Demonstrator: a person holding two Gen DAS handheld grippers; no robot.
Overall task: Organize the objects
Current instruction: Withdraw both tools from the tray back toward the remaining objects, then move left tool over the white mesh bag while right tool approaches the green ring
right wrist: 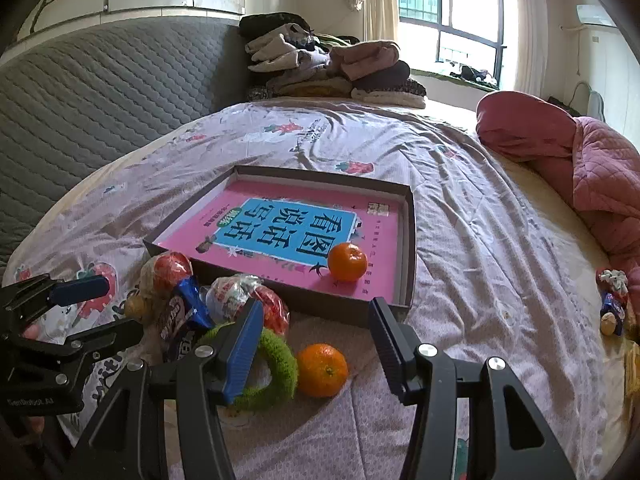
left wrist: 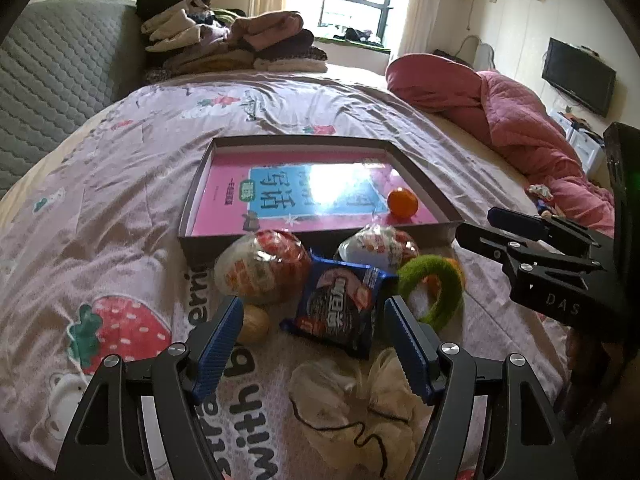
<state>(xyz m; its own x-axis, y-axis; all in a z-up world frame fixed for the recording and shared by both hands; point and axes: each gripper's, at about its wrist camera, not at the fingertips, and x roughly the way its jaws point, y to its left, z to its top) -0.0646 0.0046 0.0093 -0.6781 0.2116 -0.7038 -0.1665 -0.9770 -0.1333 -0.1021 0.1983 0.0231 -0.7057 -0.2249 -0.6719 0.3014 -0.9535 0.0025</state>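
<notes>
I see my left tool (left wrist: 314, 342) hanging over the bed (left wrist: 132, 184) with its jaws spread wide and nothing between the pads; the dark blue snack packet (left wrist: 340, 308) lies on the sheet just beyond the blue fingertips (left wrist: 222, 344). At ten o'clock from the packet sits a wrapped red-and-white bun (left wrist: 260, 266), at one o'clock a second wrapped bun (left wrist: 378, 246), at three o'clock a green fuzzy ring (left wrist: 434, 284), and at nine o'clock a small walnut (left wrist: 252, 322). A crumpled clear bag (left wrist: 360, 404) lies at six o'clock, under the tool.

My right tool (right wrist: 316, 344) is released too, jaws half spread and gripping nothing. A loose orange (right wrist: 322, 370) rests on the sheet between its fingers, touching neither, just beside the ring. At twelve o'clock from it lies the shallow grey box (right wrist: 410, 240), holding a pink book (right wrist: 248, 240) and a second orange (right wrist: 347, 261) near its front right corner.
</notes>
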